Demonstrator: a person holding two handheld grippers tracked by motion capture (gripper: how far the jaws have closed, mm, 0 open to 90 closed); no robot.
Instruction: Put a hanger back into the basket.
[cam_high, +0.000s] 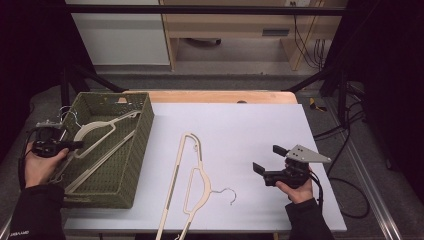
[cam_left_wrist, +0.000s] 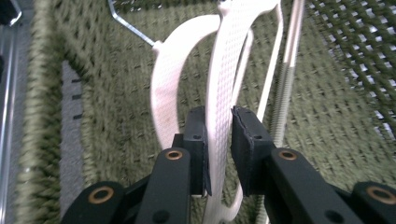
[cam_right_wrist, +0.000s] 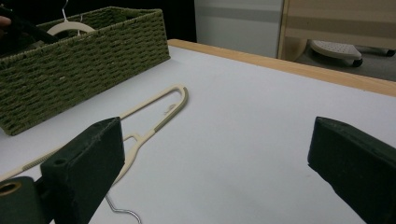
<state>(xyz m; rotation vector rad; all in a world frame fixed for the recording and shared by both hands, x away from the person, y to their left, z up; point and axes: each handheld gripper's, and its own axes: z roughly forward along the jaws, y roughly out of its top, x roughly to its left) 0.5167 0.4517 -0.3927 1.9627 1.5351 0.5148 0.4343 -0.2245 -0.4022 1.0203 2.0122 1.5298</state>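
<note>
The left gripper (cam_left_wrist: 218, 140) has its black fingers (cam_left_wrist: 196, 140) on either side of the textured cream arm of a plastic coat hanger (cam_left_wrist: 219, 79); one pad lies against the strip while a thin gap shows at the other, so the grip looks loosened and the fingers barely parted. That hanger lies inside a rectangular olive woven basket (cam_high: 145, 125), its wire hook up near the far left corner, its ribbed bar running along the basket's floor. In the high view the left gripper (cam_high: 75, 145) reaches in over the basket's left rim, held by the person's left hand (cam_high: 37, 165).

The right gripper (cam_high: 267, 160) rests in the right hand (cam_high: 300, 192) near the front right of the surface, its padded fingers (cam_right_wrist: 100, 154) spread wide with nothing between them, a grey three-cornered plate on top. A second cream hanger (cam_high: 192, 185) lies flat in the middle of the surface, its hook pointing right, well apart from the basket.

The surface (cam_high: 240, 130) is a smooth pale grey sheet over a wooden top whose edge shows at the far side. Beyond stand a white panel, light wooden furniture and trailing black cables on a grey floor.
</note>
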